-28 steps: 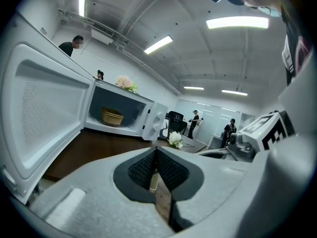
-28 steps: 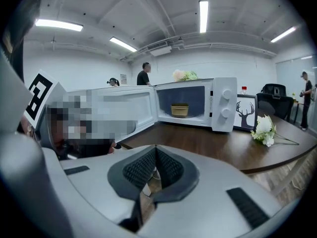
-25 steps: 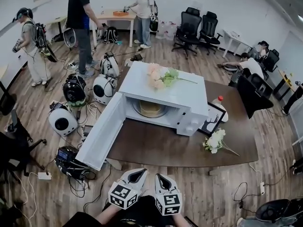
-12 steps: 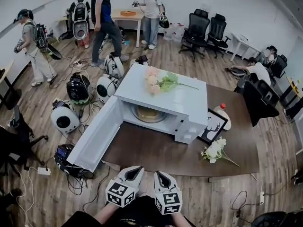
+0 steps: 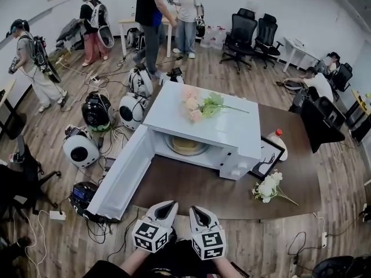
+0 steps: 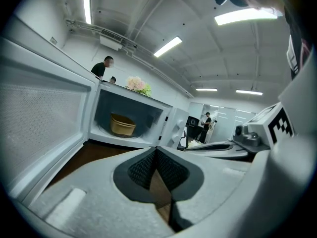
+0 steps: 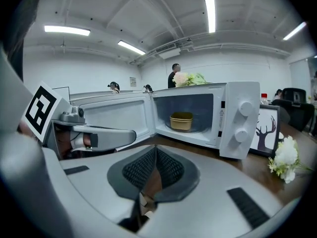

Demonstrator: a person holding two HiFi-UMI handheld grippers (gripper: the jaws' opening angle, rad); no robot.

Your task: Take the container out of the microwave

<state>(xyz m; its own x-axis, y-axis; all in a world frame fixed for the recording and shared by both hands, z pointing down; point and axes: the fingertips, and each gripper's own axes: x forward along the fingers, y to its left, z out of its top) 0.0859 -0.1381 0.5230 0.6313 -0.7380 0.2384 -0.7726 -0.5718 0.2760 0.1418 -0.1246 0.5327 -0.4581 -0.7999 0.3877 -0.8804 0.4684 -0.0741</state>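
Note:
A white microwave [image 5: 203,123] stands on the brown table [image 5: 191,189] with its door [image 5: 124,175] swung wide to the left. Inside, on the turntable, sits a tan round container [image 5: 185,145], also seen in the left gripper view [image 6: 122,125] and the right gripper view [image 7: 181,121]. My left gripper [image 5: 170,204] and right gripper [image 5: 195,210] hover side by side before the table's near edge, well short of the microwave. The left gripper's [image 6: 156,149] tips meet with nothing between them. The right gripper's [image 7: 156,148] jaws are just opening, tips still close, nothing between them.
Pink flowers [image 5: 203,104] lie on the microwave's top. A framed picture [image 5: 268,155], a red-capped bottle [image 5: 277,136] and white flowers [image 5: 268,187] sit right of it. Round machines and cables [image 5: 87,149] crowd the floor on the left. People and office chairs stand at the back.
Both grippers have edged toward the table and the microwave looks slightly nearer. People at the back of the room have walked to new spots.

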